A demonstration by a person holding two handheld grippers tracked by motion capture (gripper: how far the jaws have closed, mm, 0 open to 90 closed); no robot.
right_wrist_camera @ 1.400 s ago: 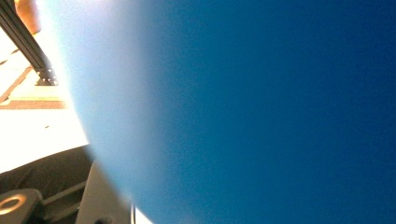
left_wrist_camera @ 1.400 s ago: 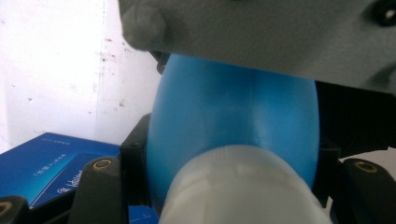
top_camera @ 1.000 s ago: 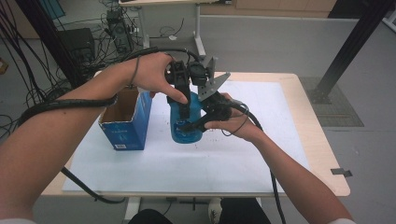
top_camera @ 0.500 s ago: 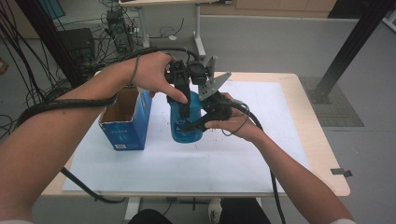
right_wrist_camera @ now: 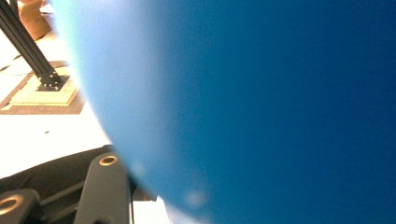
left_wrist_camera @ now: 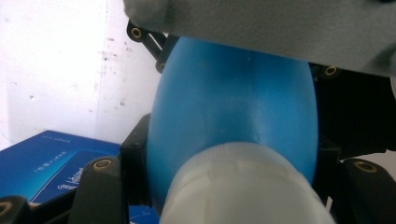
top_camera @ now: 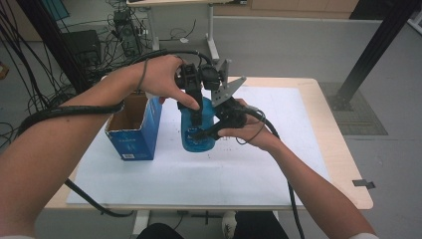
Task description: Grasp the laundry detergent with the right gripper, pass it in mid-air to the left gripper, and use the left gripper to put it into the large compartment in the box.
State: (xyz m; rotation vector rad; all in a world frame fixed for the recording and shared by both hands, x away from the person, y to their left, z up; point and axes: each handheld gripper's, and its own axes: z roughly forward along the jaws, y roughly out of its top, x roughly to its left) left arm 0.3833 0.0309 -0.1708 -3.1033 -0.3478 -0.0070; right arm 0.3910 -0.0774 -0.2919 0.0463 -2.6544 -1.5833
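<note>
A blue plastic bottle [top_camera: 199, 144] stands on the white mat, held by both grippers. My left gripper [top_camera: 197, 107] comes down from above and is shut at the bottle's top. In the left gripper view the white cap [left_wrist_camera: 243, 186] sits between its jaws, with the blue body [left_wrist_camera: 233, 98] beyond. From the right side, my right gripper [top_camera: 201, 132] is shut across the bottle's body, one black jaw lying over its front. The blue wall [right_wrist_camera: 261, 102] presses close in the right gripper view, beside one finger [right_wrist_camera: 105, 186].
An open blue cardboard box [top_camera: 132, 132] stands just left of the bottle, and shows again as a blue box [left_wrist_camera: 51, 158] past the left jaw. The white mat [top_camera: 259, 164] covers most of the wooden table. Cables trail off the left edge.
</note>
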